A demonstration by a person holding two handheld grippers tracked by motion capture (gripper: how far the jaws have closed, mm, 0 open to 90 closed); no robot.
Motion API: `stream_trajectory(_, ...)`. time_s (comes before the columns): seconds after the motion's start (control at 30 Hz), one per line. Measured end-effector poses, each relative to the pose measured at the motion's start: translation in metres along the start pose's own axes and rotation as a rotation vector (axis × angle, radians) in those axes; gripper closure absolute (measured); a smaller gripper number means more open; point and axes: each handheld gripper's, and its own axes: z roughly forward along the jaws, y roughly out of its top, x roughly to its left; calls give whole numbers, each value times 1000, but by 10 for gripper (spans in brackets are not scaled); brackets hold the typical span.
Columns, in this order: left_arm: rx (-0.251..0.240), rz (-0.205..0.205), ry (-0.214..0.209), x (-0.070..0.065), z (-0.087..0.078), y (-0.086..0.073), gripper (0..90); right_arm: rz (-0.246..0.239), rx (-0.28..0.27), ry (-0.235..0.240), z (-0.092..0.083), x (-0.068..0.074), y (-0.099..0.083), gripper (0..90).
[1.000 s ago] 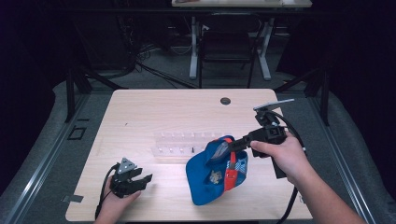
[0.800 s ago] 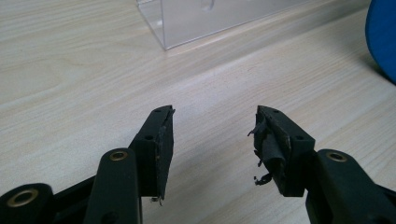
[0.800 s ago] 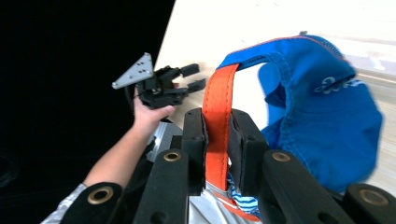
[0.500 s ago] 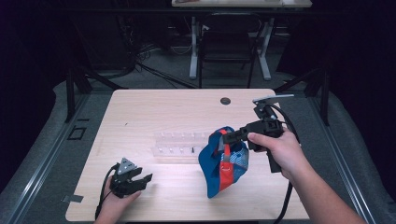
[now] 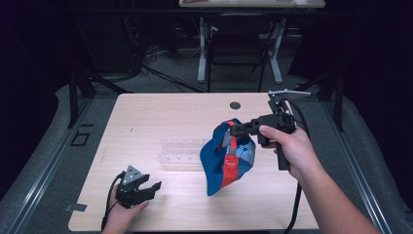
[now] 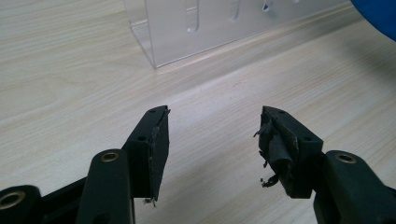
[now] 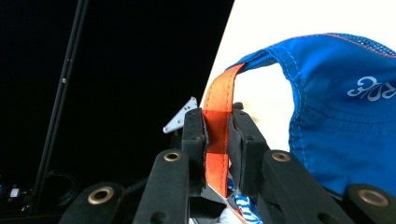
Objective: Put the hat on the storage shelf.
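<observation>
A blue cap (image 5: 229,161) with an orange strap (image 5: 233,146) hangs above the right half of the wooden table (image 5: 160,112). My right gripper (image 5: 233,131) is shut on that strap, level, and pointing left. In the right gripper view the orange strap (image 7: 217,135) is pinched between the pads, with the blue cap (image 7: 345,126) to the right. My left gripper (image 5: 148,187) rests low at the table's front left; its jaws have just been opening and hold nothing. In the left gripper view its own jaws (image 6: 212,135) stand apart over bare wood, and a corner of the cap (image 6: 380,14) shows.
A clear plastic rack (image 5: 180,151) lies on the table between the two grippers, left of the cap; the left gripper view has the rack (image 6: 205,28) just ahead. A dark round grommet (image 5: 235,105) sits near the far edge. Table legs and cables stand beyond.
The right gripper has raised the cap off the table by its strap, so it now hangs upright instead of lying open. The left hand has kept its place.
</observation>
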Motion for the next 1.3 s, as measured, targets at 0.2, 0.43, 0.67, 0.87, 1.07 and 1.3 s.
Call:
stream_trajectory(0.2, -19, -18, -14, -2, -2, 1, 426, -15, -33, 17, -2, 14, 10, 777)
stream_trajectory(0.43, -55, -42, -27, -6, -3, 2, 425, -23, -65, 2, -2, 26, 22, 777)
stream_trajectory(0.67, -80, -47, -48, -10, -4, 3, 428, -20, -85, 8, 2, 32, 32, 778)
stream_trajectory(0.87, -73, -13, -39, -14, -7, 7, 444, -27, -86, 4, 8, 36, 39, 777)
stream_trajectory(1.07, -93, 22, -43, -21, -11, 15, 467, -24, -93, 2, 16, 39, 47, 777)
stream_trajectory(1.3, -109, 58, -55, -28, -15, 30, 511, -27, -105, -16, 26, 39, 55, 777)
